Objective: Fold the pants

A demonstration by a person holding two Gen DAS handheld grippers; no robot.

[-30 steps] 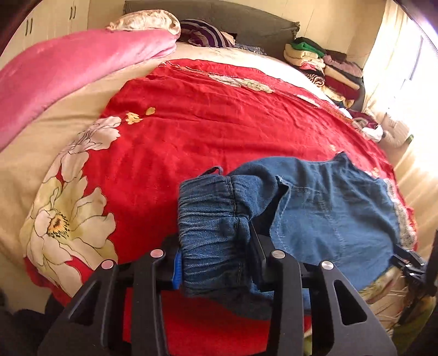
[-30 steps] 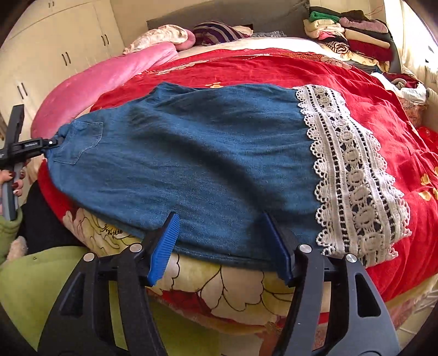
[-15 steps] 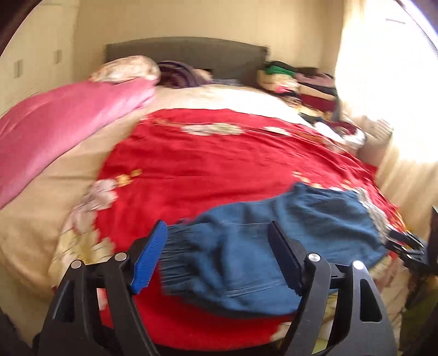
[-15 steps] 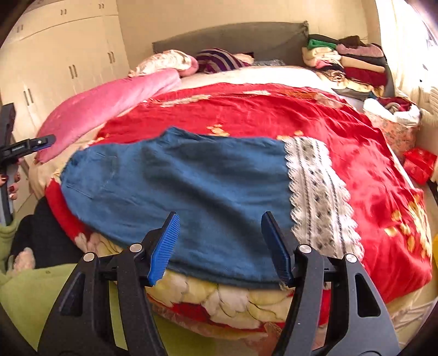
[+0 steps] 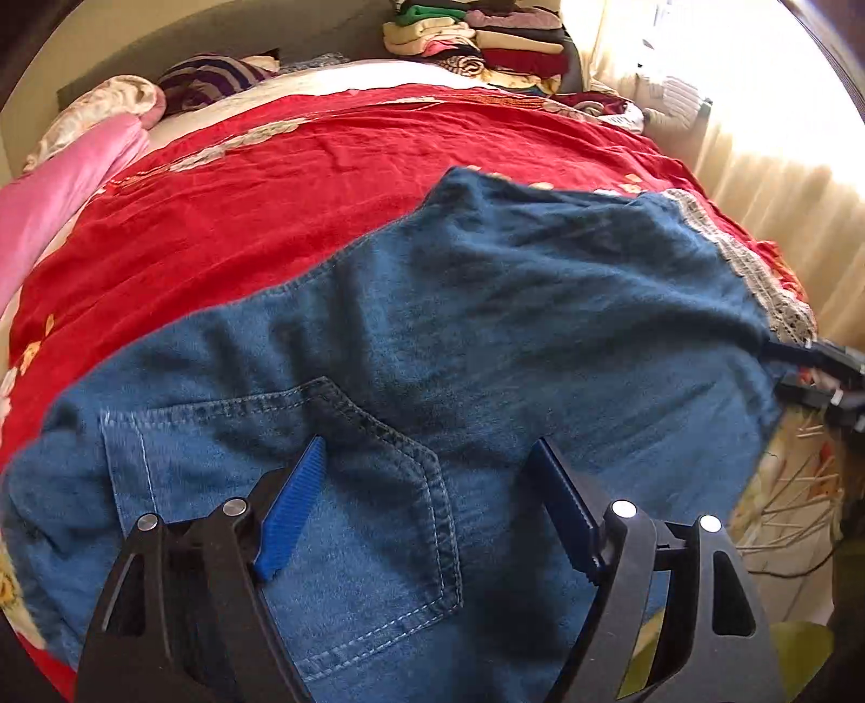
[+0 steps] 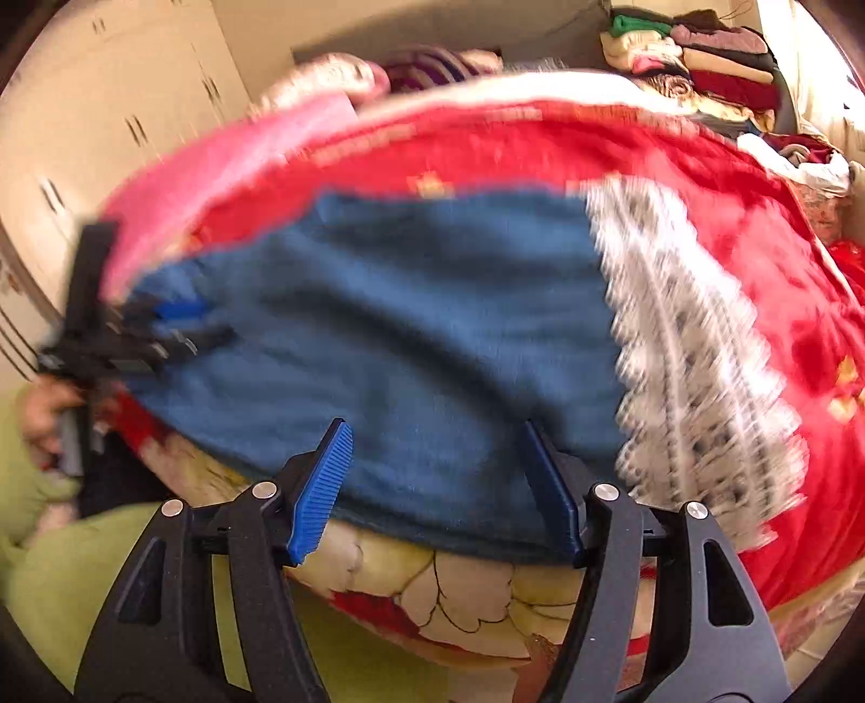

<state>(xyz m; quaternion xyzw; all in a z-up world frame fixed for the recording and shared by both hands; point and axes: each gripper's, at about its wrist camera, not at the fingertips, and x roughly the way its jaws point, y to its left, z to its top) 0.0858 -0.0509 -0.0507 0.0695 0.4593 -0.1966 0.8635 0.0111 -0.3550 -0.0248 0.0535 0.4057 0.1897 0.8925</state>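
The bed (image 5: pixel 335 178), under a red flowered bedspread (image 5: pixel 243 227), carries everything here. Along its near edge the denim pants (image 5: pixel 486 335) lie spread flat, one leg laid over the other as far as I can judge, so a first lengthwise fold looks done. The back pocket (image 5: pixel 346 486) end sits toward the near left corner and the white lace cuff (image 6: pixel 686 346) toward the right side of the bed; the lower hem of the cloth hangs slightly over the near edge. No crosswise fold shows yet, so bringing cuff to waist is probably what remains.

The left gripper (image 5: pixel 427 508) hovers over the pocket with its jaws spread, holding nothing. The right gripper (image 6: pixel 438 476) is likewise released, its jaws wide over the leg just left of the lace; that view is blurred. A stack of folded clothes (image 5: pixel 481 38) sits at the far right corner.
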